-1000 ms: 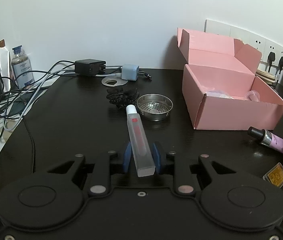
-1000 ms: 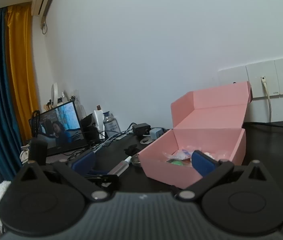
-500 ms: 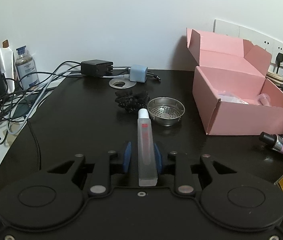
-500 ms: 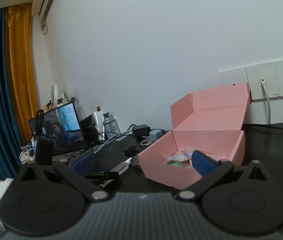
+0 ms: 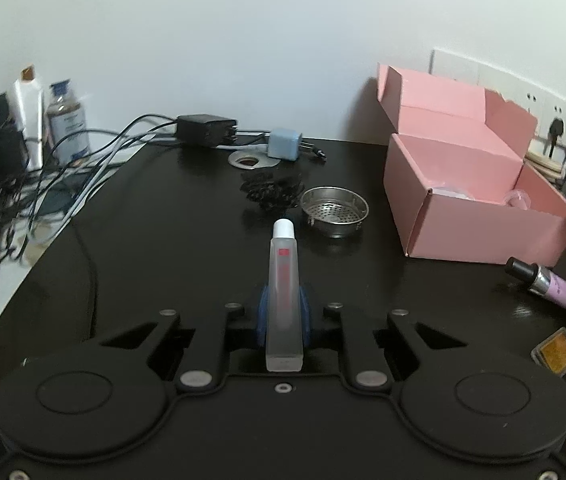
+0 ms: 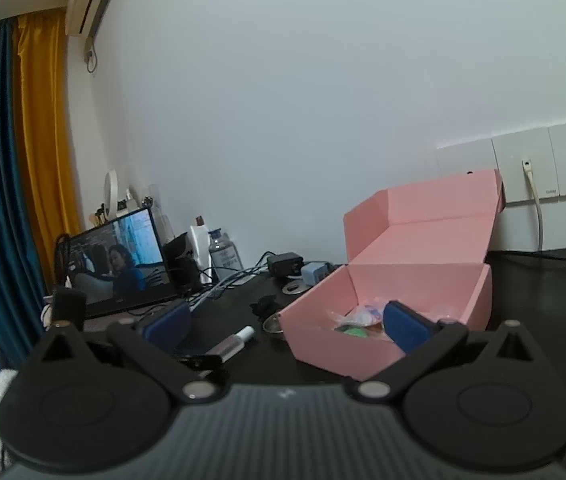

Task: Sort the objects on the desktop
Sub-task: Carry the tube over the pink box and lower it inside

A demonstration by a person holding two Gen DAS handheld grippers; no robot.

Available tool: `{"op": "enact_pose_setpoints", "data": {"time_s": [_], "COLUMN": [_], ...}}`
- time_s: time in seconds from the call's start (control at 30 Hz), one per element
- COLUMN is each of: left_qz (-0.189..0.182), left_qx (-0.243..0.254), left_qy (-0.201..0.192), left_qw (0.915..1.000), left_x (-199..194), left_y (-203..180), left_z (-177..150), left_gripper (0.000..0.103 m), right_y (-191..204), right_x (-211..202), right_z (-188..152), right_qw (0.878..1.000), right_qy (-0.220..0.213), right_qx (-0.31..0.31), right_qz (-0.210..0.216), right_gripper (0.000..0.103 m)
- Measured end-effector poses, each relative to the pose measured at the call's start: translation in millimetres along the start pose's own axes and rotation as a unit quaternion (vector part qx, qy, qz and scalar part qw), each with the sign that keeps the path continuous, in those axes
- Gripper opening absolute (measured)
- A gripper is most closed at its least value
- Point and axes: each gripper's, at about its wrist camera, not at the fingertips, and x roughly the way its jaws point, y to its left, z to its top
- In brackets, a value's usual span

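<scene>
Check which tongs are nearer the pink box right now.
Right. The right tongs hang open at the pink box, one finger over its opening. The left tongs hold the tube off to the box's left.

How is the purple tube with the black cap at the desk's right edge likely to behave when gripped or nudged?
The purple tube looks crumpled at its tail, so it is probably soft and would dent under the tongs. Its black cap end looks round, so a sideways push might roll it a little, though the flattened tail should limit that. It seems small and partly used, hence likely light.
</scene>
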Motion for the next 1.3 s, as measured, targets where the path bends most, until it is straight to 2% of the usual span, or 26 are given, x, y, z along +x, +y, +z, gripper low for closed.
{"op": "enact_pose_setpoints", "data": {"time_s": [0.17,0.37,0.73,0.97,1.3], "left_qz": [0.003,0.003,-0.020,-0.052,-0.090], "left_qx": [-0.015,-0.016,0.024,0.059,0.091], "left_qy": [-0.014,-0.047,-0.089,-0.087,-0.047], "left_qw": [0.9998,0.9988,0.9955,0.9931,0.9906], "left_x": [-16,-35,-32,-11,32], "left_y": [8,9,-31,-75,-125], "left_z": [-5,7,40,55,64], "left_gripper": [0.016,0.016,0.016,0.016,0.016], "right_y": [0,0,-9,-23,-43], "right_x": [0,-3,-18,-27,-30], "right_z": [0,1,7,12,15], "right_qw": [1.000,1.000,0.997,0.992,0.986], "right_qy": [-0.002,-0.011,-0.061,-0.086,-0.097], "right_qx": [0.000,0.002,0.018,0.046,0.079], "right_qz": [0.000,-0.005,-0.048,-0.078,-0.113], "right_gripper": [0.102,0.102,0.102,0.102,0.102]}}
